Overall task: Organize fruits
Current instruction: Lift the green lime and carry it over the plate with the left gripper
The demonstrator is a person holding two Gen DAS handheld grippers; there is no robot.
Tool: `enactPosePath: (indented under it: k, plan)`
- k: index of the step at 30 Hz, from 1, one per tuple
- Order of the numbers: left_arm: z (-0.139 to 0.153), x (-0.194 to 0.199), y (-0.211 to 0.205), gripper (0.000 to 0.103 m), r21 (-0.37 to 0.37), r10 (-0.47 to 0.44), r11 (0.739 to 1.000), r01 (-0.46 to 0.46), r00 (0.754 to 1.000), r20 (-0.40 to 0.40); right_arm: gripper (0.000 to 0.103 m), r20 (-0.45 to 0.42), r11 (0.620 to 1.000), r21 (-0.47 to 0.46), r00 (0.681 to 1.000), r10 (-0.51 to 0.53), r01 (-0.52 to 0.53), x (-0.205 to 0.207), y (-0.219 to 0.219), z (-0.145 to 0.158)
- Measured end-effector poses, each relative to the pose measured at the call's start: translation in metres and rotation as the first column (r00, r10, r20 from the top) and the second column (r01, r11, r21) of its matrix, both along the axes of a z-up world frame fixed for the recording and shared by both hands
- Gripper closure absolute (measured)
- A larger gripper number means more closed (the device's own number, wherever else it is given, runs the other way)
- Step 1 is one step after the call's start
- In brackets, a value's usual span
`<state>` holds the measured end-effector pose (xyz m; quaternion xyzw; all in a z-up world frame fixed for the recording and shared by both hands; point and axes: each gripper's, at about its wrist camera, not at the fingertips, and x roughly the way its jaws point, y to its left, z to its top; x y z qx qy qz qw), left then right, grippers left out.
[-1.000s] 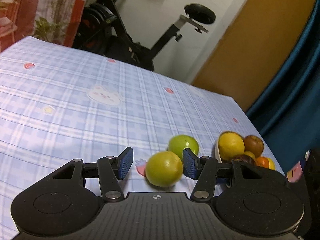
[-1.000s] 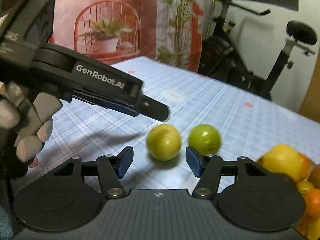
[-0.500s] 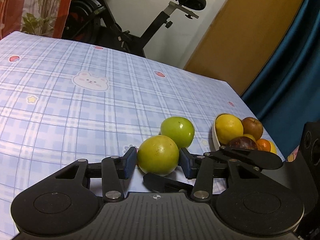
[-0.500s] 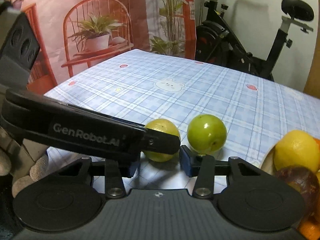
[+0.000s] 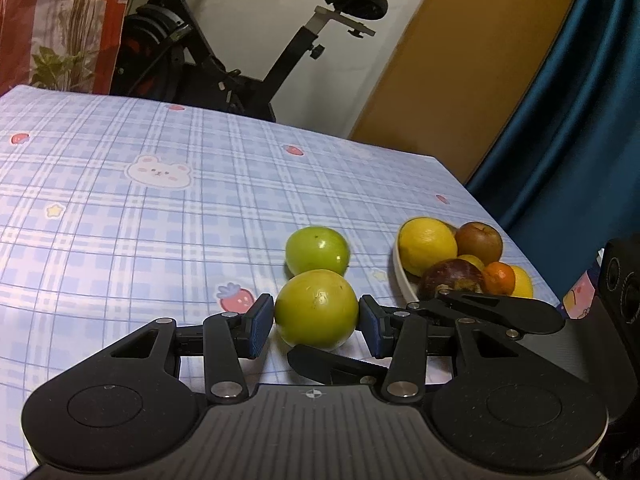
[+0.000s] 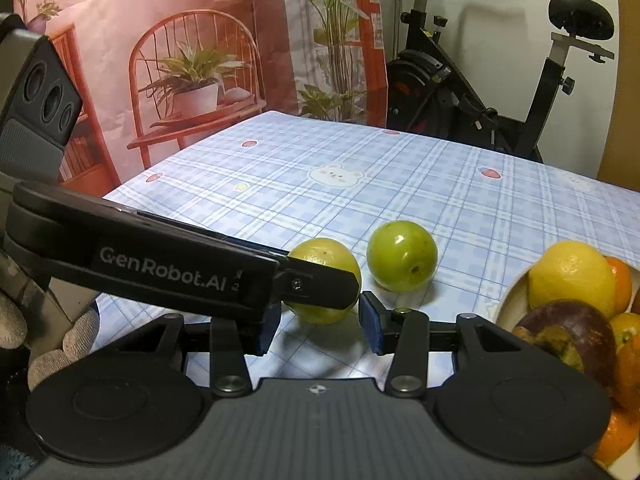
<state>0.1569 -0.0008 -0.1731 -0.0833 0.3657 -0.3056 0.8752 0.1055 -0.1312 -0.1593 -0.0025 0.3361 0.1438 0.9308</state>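
A yellow-green fruit (image 5: 317, 309) sits on the plaid tablecloth between the blue pads of my left gripper (image 5: 316, 326), which has closed in on both sides of it. It also shows in the right wrist view (image 6: 320, 256), partly behind the left gripper's finger (image 6: 316, 286). A second green fruit (image 5: 317, 251) (image 6: 401, 255) lies just behind it. My right gripper (image 6: 316, 328) is open and empty, just in front of the held fruit. A white bowl (image 5: 402, 280) (image 6: 510, 304) at the right holds a lemon, oranges and dark fruits.
The blue plaid tablecloth (image 5: 140, 208) covers the table, whose right edge runs just past the bowl. An exercise bike (image 5: 240, 64) stands behind the far edge. A blue curtain (image 5: 580, 120) hangs at the right.
My left gripper has moved in and closed its pads around the yellow-green fruit. The right gripper has come close beside it and lowered towards the table.
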Motion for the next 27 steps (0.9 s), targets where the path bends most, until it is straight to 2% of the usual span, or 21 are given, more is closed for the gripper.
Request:
enactPosePath:
  k: [9, 27]
  plan:
    - [0.008, -0.012, -0.008, 0.055, 0.025, 0.0, 1.0, 0.0, 1.0, 0.012, 0.057, 0.05, 1.0, 0.005, 0.999, -0.003, 0.002, -0.016, -0.003, 0.014]
    - [0.005, -0.026, -0.019, 0.055, 0.075, -0.029, 0.997, 0.03, 1.0, -0.012, 0.057, 0.021, 1.0, 0.026, 1.0, -0.008, 0.008, -0.033, -0.011, 0.01]
